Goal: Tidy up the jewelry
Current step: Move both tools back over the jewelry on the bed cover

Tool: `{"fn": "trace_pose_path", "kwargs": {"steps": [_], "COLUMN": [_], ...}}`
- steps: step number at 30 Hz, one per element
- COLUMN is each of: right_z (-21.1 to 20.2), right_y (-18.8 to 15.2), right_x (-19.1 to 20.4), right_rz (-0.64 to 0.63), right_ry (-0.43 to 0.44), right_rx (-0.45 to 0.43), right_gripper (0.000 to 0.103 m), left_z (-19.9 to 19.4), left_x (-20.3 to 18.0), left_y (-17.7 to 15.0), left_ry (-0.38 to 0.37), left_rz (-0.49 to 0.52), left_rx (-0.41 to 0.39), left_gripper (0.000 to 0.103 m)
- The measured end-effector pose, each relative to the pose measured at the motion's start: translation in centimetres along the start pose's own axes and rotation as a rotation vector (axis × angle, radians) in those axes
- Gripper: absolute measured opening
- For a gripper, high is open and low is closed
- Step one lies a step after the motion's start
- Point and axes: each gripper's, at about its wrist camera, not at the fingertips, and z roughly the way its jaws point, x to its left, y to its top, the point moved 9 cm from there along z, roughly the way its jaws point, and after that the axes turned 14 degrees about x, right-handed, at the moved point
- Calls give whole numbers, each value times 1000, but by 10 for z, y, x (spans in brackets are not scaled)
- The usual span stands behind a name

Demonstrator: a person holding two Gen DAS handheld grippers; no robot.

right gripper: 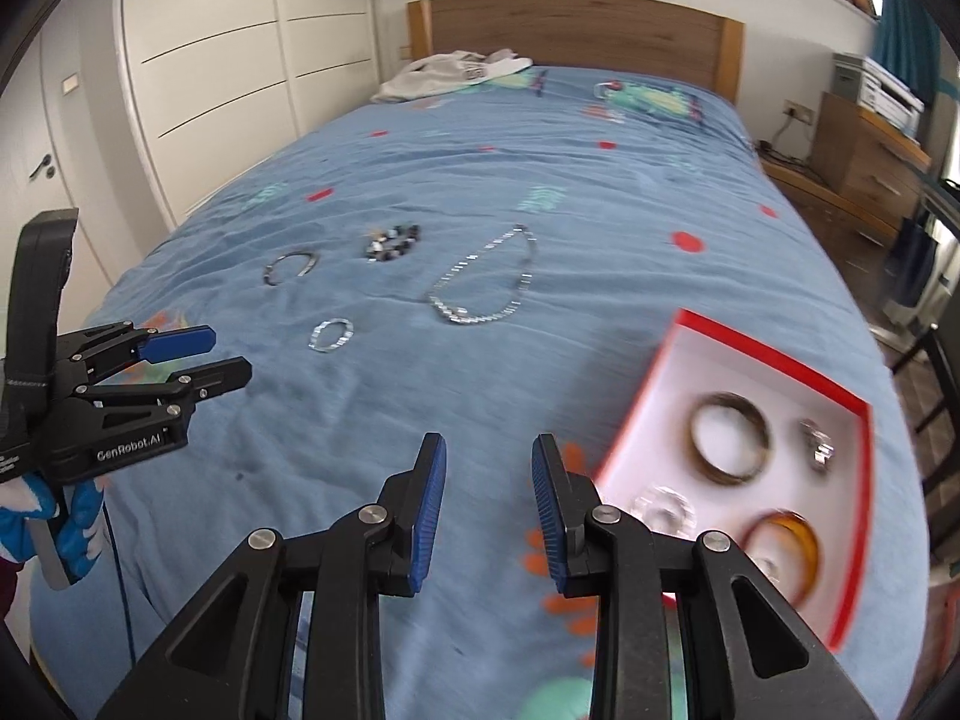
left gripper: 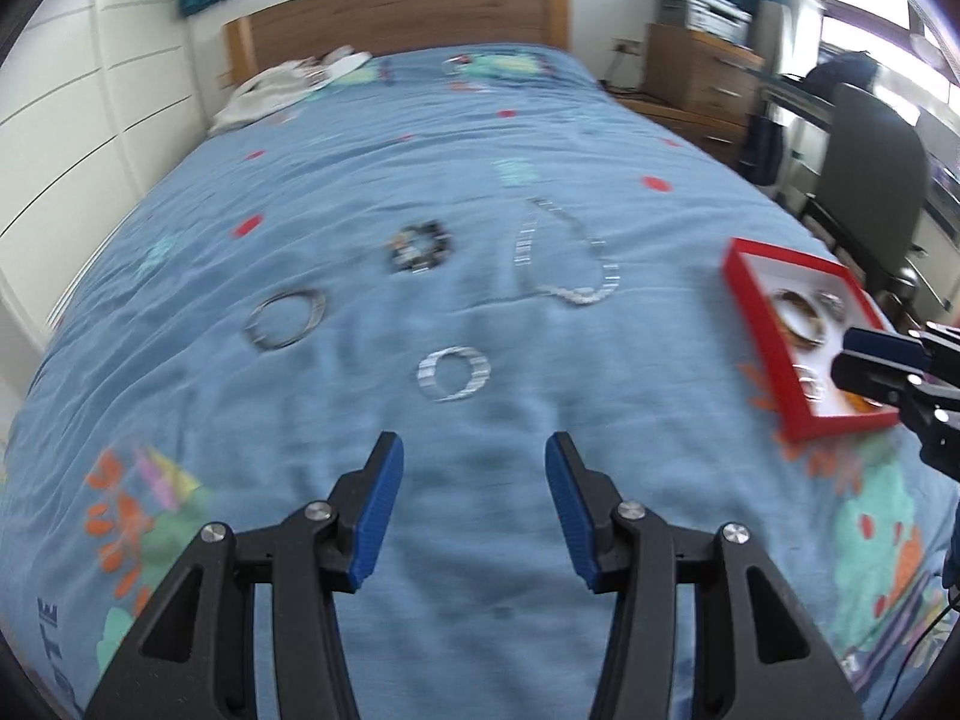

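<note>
On the blue bedspread lie a small silver bracelet [left gripper: 454,373] [right gripper: 330,335], a thin silver bangle [left gripper: 287,318] [right gripper: 290,266], a dark beaded bracelet [left gripper: 420,246] [right gripper: 393,243] and a silver chain necklace [left gripper: 564,255] [right gripper: 485,285]. A red-rimmed white box [left gripper: 757,333] [right gripper: 636,414] at the right holds several bangles and rings. My left gripper [left gripper: 474,450] [right gripper: 231,357] is open and empty, just short of the small silver bracelet. My right gripper [right gripper: 489,447] [left gripper: 840,360] is open and empty beside the box's left edge.
A wooden headboard [right gripper: 576,24] and a heap of light clothes [right gripper: 456,75] are at the far end of the bed. White wardrobe doors [right gripper: 210,72] run along the left. A wooden dresser [right gripper: 864,150] and a dark chair [left gripper: 870,162] stand on the right.
</note>
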Motion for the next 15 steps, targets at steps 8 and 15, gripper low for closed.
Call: {"fn": "trace_pose_path", "kwargs": {"steps": [8, 15], "right_z": [43, 76], "right_y": [24, 44], "right_x": [23, 13], "right_rz": [-20, 13], "right_ry": [43, 45], "right_rx": [28, 29], "right_gripper": [37, 63], "left_z": [28, 64], "left_x": [36, 23], "left_y": [5, 19], "left_ry": [-67, -120], "left_rz": [-89, -94], "left_rx": [-2, 20], "left_gripper": [48, 56]}}
